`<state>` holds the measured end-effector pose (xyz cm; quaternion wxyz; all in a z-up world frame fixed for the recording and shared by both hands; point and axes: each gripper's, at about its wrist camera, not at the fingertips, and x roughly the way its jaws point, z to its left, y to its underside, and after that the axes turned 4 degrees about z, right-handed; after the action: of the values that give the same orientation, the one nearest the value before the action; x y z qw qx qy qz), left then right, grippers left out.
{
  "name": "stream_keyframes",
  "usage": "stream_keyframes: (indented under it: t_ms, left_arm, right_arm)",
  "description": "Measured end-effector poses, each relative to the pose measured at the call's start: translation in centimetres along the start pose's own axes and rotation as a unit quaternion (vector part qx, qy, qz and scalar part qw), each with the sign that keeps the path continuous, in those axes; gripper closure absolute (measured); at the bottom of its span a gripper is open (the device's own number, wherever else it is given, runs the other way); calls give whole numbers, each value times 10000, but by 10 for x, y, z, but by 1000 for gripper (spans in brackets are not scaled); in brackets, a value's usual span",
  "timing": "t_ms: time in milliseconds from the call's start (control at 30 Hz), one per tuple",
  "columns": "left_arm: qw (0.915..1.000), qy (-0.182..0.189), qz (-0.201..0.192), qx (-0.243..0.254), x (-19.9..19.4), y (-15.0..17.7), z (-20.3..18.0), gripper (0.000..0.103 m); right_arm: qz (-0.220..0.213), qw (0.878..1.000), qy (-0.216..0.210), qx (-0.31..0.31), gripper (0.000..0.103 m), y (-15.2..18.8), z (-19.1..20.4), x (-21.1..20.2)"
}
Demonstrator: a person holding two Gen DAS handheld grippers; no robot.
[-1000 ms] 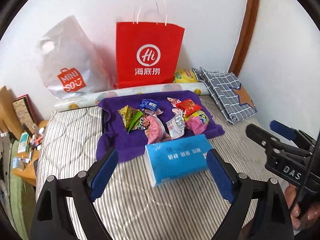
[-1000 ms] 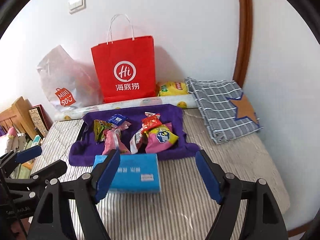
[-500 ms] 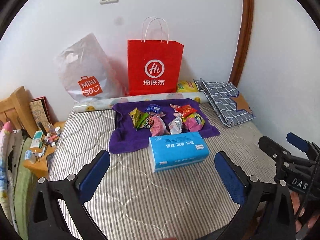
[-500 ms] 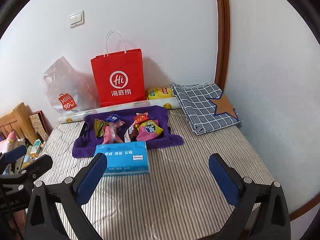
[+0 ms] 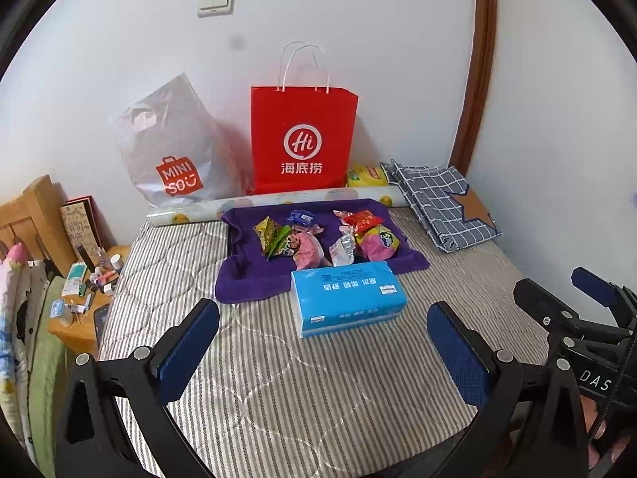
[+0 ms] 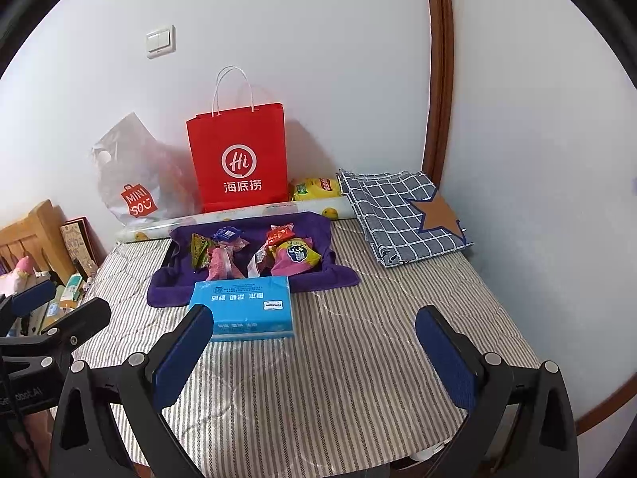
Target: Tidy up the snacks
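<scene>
left wrist view: left gripper (image 5: 322,342) pulled back and raised from the blue plastic-wrapped tissue pack (image 5: 347,297), jaws just opened to full spread, nothing between the blue pads (image 5: 187,348). tissue pack left flat on the grey striped quilted mattress (image 5: 318,398), its far edge touching the near hem of the purple towel-lined tray (image 5: 247,275). heap of mixed foil and plastic snack packets (image 5: 326,235) lying on that tray, just beyond the pack, ahead of the open jaws and well apart from them. right wrist view: right gripper (image 6: 314,348) likewise drawn back, jaws just opened wide, empty; pack (image 6: 243,306) seen behind its left pad, not touched. judged: pack released, placement step likely complete; snacks gathered but not yet sorted. behind the tray, red paper carrier bag (image 5: 303,139) upright against the wall.
</scene>
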<state>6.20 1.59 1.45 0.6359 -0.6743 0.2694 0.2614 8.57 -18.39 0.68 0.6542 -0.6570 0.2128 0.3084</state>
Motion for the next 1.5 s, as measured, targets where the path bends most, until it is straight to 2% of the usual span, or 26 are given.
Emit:
stream_keyframes:
  t_ms: [1500]
  left_arm:
    - [9999, -44, -93, 54, -16, 2, -6, 0]
  right_arm:
    - [-54, 10000, -1, 35, 0, -2, -1, -9]
